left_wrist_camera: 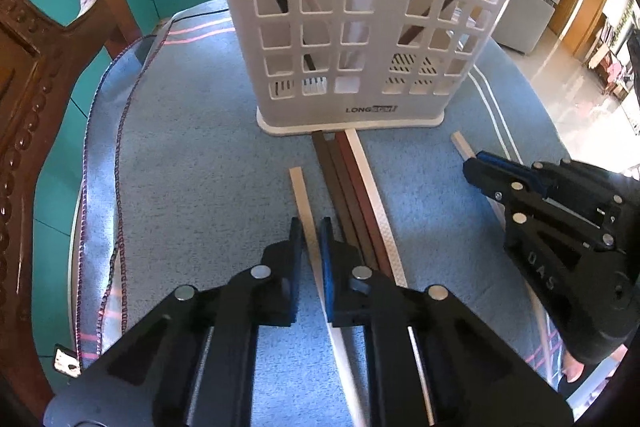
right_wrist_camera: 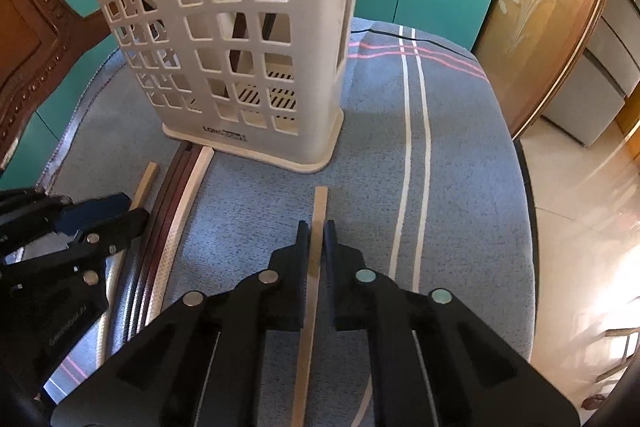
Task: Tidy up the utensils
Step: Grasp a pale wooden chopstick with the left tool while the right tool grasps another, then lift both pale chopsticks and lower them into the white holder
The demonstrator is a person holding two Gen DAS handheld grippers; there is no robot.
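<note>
Left wrist view: left gripper (left_wrist_camera: 311,227) held low and level over blue cloth (left_wrist_camera: 192,155), fingers narrowly parted astride a cream chopstick (left_wrist_camera: 301,193), contact not discernible. Dark and white sticks (left_wrist_camera: 350,179) lie just beside, butting the white utensil basket (left_wrist_camera: 360,27).
Right wrist view: right gripper (right_wrist_camera: 317,231), likewise low, fingers close either side of a tan chopstick (right_wrist_camera: 320,211); grip uncertain.

Utensil basket (left_wrist_camera: 352,27) stands upright toward far edge of cloth-covered table (left_wrist_camera: 192,147), chopsticks leaning inside. Bundle of chopsticks (left_wrist_camera: 352,187) lies before its base; single chopsticks either side, one between each gripper's fingers.
</note>
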